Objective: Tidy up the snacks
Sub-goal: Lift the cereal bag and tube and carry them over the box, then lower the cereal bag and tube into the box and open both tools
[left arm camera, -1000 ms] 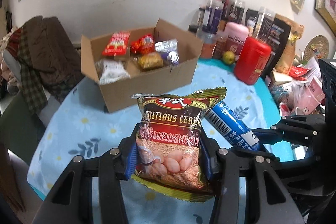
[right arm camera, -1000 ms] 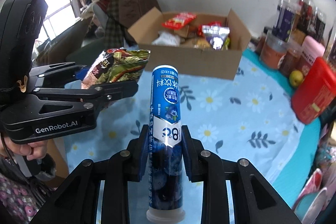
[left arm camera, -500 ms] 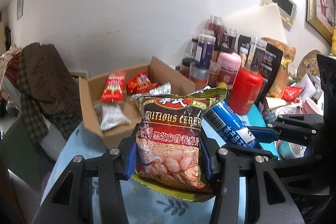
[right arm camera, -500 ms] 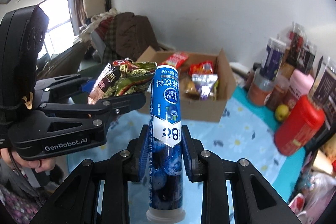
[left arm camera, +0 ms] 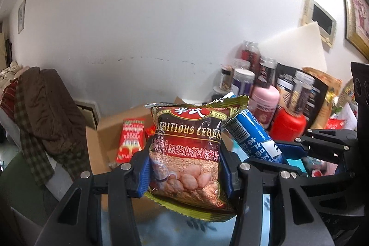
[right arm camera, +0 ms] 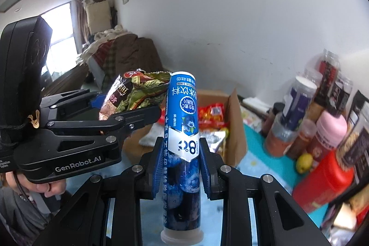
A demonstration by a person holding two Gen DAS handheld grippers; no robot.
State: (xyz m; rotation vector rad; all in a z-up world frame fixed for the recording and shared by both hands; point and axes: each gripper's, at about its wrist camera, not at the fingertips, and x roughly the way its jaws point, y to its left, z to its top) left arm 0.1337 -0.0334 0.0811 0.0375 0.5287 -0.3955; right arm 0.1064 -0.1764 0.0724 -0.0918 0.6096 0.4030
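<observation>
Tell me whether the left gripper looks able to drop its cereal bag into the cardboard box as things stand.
Probably yes. The left gripper holds the cereal bag in the air, with the open cardboard box just beyond and below it. Nothing stands between them; the right gripper with its blue tube sits alongside, not across the path.

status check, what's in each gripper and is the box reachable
Left gripper shut on brown cereal packet. Right gripper shut on blue drink-tablet tube. Open cardboard box ahead, nothing between.

Cereal packet (left arm camera: pixel 188 153): dark red, gold-green edging, white lettering. Tube (right arm camera: pixel 182 135): blue, white band, blueberry print. Box (right arm camera: pixel 235 128): brown cardboard. Desk (right arm camera: pixel 258 160) cloth: light blue, daisy pattern. Canister (left arm camera: pixel 288 127): red.
</observation>
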